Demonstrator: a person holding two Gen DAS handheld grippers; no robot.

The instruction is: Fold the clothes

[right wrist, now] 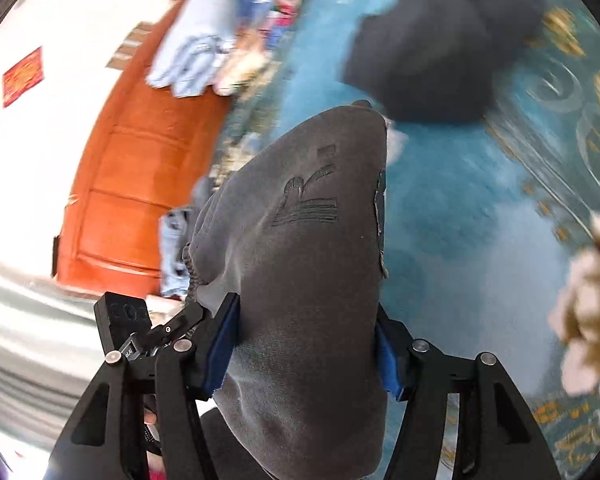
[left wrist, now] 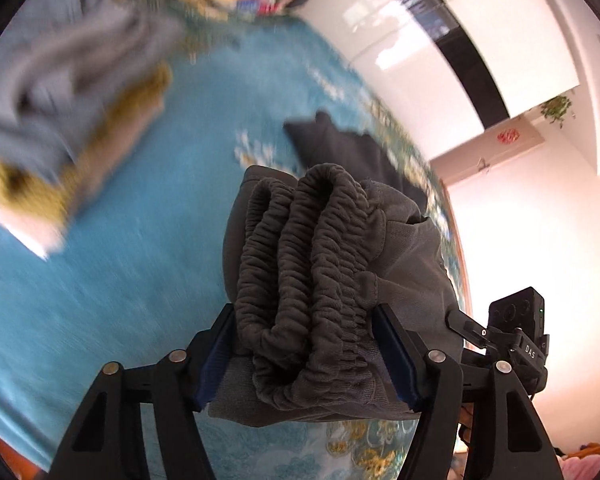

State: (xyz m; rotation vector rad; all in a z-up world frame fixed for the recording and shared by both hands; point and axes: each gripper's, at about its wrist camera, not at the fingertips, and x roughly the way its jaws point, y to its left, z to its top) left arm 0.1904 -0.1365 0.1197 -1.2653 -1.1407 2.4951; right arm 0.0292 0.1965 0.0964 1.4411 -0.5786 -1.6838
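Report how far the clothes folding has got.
Done: nothing shows as folded; a grey-blue garment and a dark garment lie loose on the blue bedspread. In hand: the left claw and right claw each clamp the grey sweatpants, bunched. Left: folding these and the rest.

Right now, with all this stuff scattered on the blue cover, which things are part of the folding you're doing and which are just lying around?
In the job:
- grey garment, gathered elastic band bunched up
- left gripper, shut on that band
- right gripper, shut on the same grey cloth

Lying about:
- dark garment on the blue bedspread
- blue-grey clothes pile
- orange wooden door
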